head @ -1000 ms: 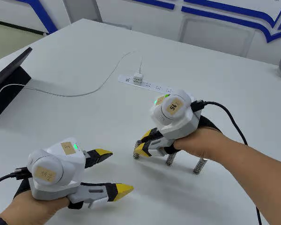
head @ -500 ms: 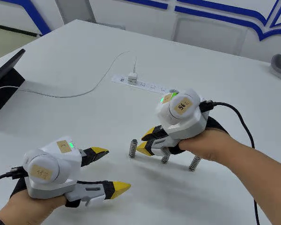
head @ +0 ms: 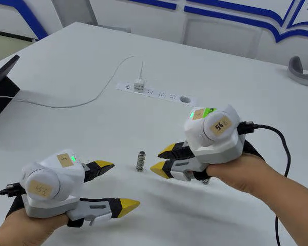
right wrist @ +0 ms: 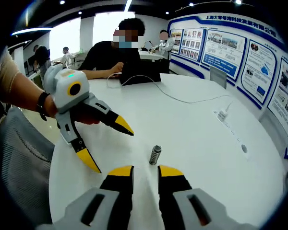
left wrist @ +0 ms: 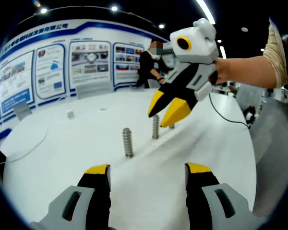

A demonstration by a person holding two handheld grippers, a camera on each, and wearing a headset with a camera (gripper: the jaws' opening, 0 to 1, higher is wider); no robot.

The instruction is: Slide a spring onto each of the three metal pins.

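Currently the left gripper (head: 115, 185), white-grey body w/ black jaws and yellow tips, sits at 7 o'clock in the head view. Its jaws are wide apart w/ nothing btwn them. The right gripper (head: 161, 160), same build, is at 4 o'clock. Its jaws are a narrow gap apart and empty, tips aimed toward 9 o'clock.

A small coiled grey metal spring (head: 140, 161) stands on the white tabletop (head: 92, 66) just beside the right gripper's tips, at their 9 o'clock, not touching. From the left gripper it's near, at 1 o'clock. It is upright, long axis vertical, top end pointing up off the table.

In the left gripper view, the middle spring (left wrist: 156, 127) and far spring (left wrist: 172, 125) continue the row toward 1 o'clock, both upright. The right gripper's tips show above those two.

In the right gripper view, the spring is just ahead of the jaws at 12 o'clock, apart from them. The left gripper is at 10 o'clock.

A white power strip (head: 159, 93) w/ a white cable (head: 108, 87) lies at 12 o'clock, well apart.
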